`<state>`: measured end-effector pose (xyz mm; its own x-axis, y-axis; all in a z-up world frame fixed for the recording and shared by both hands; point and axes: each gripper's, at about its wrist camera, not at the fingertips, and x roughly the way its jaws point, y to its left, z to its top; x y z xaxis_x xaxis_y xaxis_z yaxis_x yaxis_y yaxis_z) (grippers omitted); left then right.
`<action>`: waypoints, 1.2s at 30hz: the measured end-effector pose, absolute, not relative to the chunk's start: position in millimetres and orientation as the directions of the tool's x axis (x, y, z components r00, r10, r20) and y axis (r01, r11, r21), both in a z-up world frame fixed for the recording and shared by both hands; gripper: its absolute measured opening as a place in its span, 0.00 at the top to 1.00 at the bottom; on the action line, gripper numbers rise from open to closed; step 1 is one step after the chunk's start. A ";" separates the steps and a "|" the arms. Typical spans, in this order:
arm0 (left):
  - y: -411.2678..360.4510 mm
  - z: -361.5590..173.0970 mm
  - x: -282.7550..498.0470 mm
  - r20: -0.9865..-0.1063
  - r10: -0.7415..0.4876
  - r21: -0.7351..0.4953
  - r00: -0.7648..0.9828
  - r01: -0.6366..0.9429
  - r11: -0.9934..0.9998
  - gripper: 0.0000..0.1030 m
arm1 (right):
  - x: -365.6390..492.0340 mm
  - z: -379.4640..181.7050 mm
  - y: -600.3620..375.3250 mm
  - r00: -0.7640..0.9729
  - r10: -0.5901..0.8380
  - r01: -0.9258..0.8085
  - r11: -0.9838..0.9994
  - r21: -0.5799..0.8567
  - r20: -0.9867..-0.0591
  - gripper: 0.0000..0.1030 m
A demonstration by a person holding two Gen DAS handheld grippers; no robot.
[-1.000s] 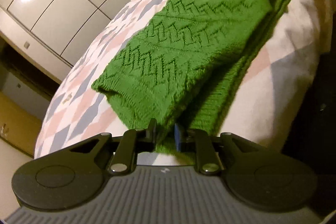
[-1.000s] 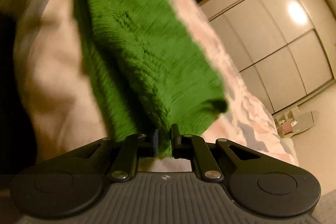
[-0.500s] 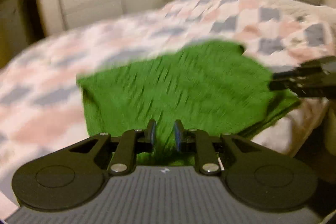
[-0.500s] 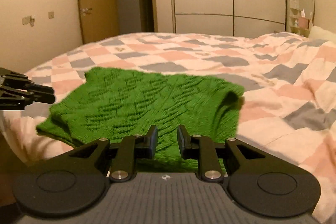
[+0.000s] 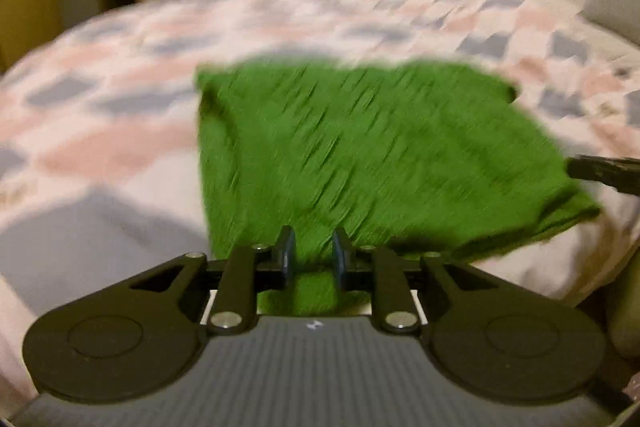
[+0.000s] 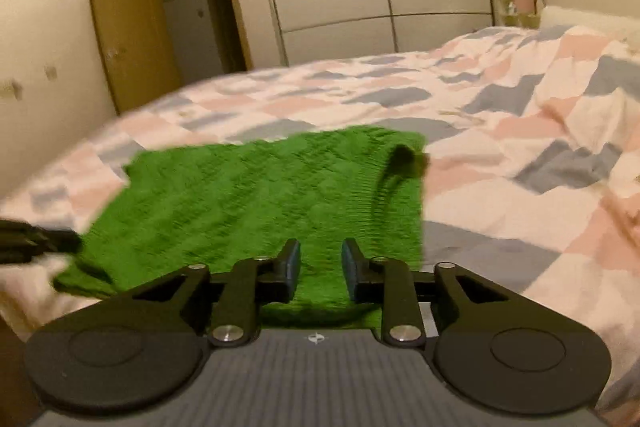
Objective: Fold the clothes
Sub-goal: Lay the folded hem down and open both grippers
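Bed (image 6: 500,163) with pink-grey checked duvet fills both views. Folded green knit sweater (image 6: 256,203) lies flat near the bed's edge, at 12 o'clock of both tools. Right gripper (image 6: 317,267) level, low over the sweater hem, jaws parted narrowly, gripping nothing. Left gripper (image 5: 311,255) likewise level, narrow gap, empty; view blurred.

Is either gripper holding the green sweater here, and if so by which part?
Neither. The left gripper and right gripper both stand open over the near edge of the green knitted sweater, which lies on the bed.
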<state>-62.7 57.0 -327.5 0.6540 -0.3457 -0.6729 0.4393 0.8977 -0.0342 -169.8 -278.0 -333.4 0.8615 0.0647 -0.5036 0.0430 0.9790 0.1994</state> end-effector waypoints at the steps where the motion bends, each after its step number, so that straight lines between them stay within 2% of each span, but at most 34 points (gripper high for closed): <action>1: 57.2 -328.8 -64.1 -0.683 -0.332 -0.039 0.651 0.421 0.906 0.84 | -169.1 -337.8 -276.6 0.850 0.065 0.051 0.978 0.204 -0.523 0.63; 3: 57.1 -325.7 -69.8 -0.694 -0.304 -0.039 0.652 0.388 0.921 0.84 | -166.1 -353.0 -277.8 0.803 0.032 0.114 0.972 0.206 -0.596 0.62; 8: 58.6 -304.5 -80.6 -0.725 -0.248 -0.054 0.642 0.307 0.950 0.81 | -181.2 -343.9 -283.8 0.802 0.038 0.187 0.932 0.311 -0.596 0.54; 10: 57.9 -295.5 -87.8 -0.736 -0.220 -0.047 0.640 0.276 0.960 0.74 | -187.9 -332.1 -283.6 0.812 0.046 0.201 0.914 0.353 -0.582 0.44; 13: 57.2 -284.5 -100.8 -0.741 -0.199 -0.037 0.642 0.257 0.966 0.72 | -197.3 -314.3 -282.4 0.823 0.066 0.219 0.879 0.423 -0.564 0.34; 16: 60.1 -277.5 -113.2 -0.737 -0.198 -0.038 0.646 0.253 0.967 0.66 | -200.5 -305.2 -278.8 0.789 0.079 0.257 0.859 0.444 -0.610 0.32; 22: 65.8 -263.6 -138.2 -0.731 -0.197 -0.042 0.653 0.245 0.969 0.65 | -219.3 -303.5 -265.0 0.764 0.082 0.279 0.852 0.442 -0.640 0.30; 36: 69.4 -239.1 -171.5 -0.686 -0.207 -0.025 0.698 0.261 0.965 0.65 | -248.6 -275.3 -246.8 0.809 0.076 0.221 0.879 0.421 -0.583 0.30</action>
<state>-171.5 69.4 -239.1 0.6980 -0.2067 -0.6856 0.2615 0.9649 -0.0247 -248.6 -246.8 -275.3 0.8089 0.0756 -0.5830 0.2215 0.8795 0.4213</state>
